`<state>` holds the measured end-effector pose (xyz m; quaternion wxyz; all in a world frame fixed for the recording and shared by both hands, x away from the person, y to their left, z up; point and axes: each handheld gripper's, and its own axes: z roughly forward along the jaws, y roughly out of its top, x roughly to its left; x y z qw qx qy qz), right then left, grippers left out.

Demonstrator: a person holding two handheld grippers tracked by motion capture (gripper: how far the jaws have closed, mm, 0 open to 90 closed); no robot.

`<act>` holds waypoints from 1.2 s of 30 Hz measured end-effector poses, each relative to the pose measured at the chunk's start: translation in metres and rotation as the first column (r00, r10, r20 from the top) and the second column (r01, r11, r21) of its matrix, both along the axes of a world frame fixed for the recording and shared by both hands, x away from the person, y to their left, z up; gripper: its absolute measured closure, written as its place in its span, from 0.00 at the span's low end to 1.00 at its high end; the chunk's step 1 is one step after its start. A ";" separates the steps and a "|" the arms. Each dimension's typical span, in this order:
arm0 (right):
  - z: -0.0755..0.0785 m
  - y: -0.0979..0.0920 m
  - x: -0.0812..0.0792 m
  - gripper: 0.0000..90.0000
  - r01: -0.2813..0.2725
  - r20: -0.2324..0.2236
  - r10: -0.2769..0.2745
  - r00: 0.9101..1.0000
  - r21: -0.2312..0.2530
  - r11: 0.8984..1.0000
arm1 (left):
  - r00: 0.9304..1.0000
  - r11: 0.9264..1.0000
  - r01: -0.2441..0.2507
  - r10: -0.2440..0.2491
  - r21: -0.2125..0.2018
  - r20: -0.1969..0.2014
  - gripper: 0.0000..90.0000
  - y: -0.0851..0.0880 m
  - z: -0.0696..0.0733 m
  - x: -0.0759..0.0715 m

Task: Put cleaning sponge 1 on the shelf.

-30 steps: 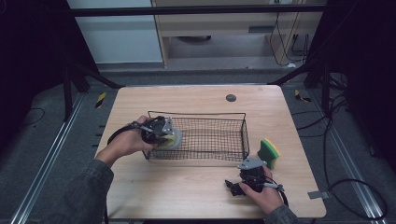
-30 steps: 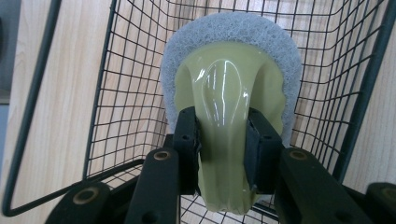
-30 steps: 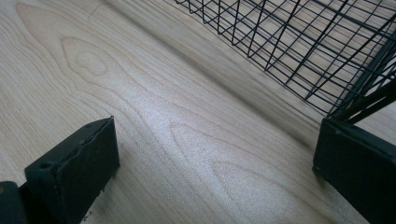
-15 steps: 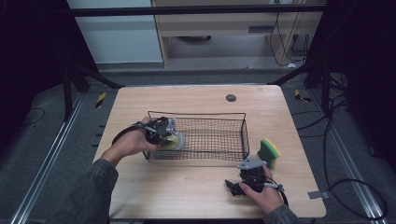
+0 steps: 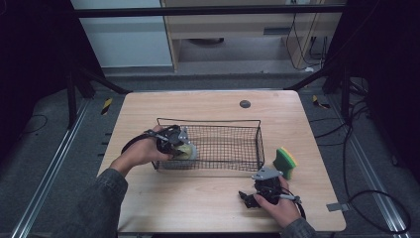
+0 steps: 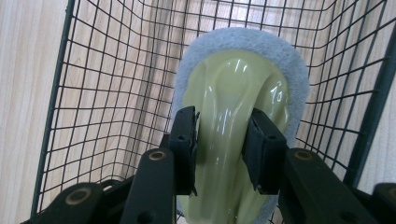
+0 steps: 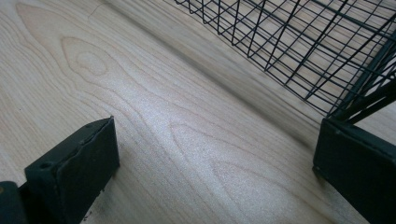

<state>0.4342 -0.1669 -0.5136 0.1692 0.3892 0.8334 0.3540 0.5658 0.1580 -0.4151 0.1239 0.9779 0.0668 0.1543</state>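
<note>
A scrubber (image 6: 233,88) with a glossy pale-yellow handle and a grey-blue pad sits in the left end of the black wire basket (image 5: 223,121). My left gripper (image 5: 179,146) reaches over the basket's left wall (image 6: 93,70). Its pads (image 6: 187,140) are against both sides of the handle, and the jaws have just been easing apart a little with the handle still between them. In the high view the scrubber (image 5: 188,151) lies low by the basket floor. My right gripper (image 5: 257,189) rests on the table in front of the basket's right corner. Its jaws are wide open (image 7: 219,154) over bare wood.
A green and yellow sponge (image 5: 286,162) stands on edge just right of the basket. A small dark round disc (image 5: 244,104) lies near the wooden table's (image 5: 198,208) far edge. The basket's corner (image 7: 355,98) is close ahead of the right gripper.
The left hand has shifted slightly to the right, carrying the scrubber a bit further into the basket. The right hand has not moved.
</note>
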 end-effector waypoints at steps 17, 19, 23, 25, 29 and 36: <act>0.000 0.000 0.000 0.01 0.000 -0.001 0.000 1.000 0.002 1.000 | 1.000 1.000 -0.005 0.004 -0.026 -0.012 0.68 0.003 0.002 -0.003; 0.000 0.000 0.000 0.01 -0.001 -0.001 0.001 1.000 0.002 1.000 | 1.000 0.999 -0.010 0.009 -0.037 -0.007 0.68 0.004 0.004 -0.003; 0.000 0.000 0.000 0.01 0.000 -0.003 0.000 1.000 0.001 1.000 | 1.000 0.998 -0.023 0.022 -0.066 -0.005 0.68 0.004 0.007 -0.004; 0.000 0.000 0.000 0.00 0.000 -0.001 0.000 1.000 0.002 1.000 | 1.000 0.996 -0.024 0.024 -0.081 -0.003 0.68 0.004 0.009 -0.004; 0.000 0.000 0.000 0.01 -0.001 -0.001 0.001 1.000 0.001 1.000 | 0.999 0.995 -0.031 0.032 -0.090 0.010 0.68 0.005 0.011 -0.004; 0.000 0.000 0.000 0.01 0.001 -0.001 -0.001 1.000 0.002 1.000 | 0.999 0.995 -0.041 0.044 -0.096 0.030 0.70 0.006 0.014 -0.005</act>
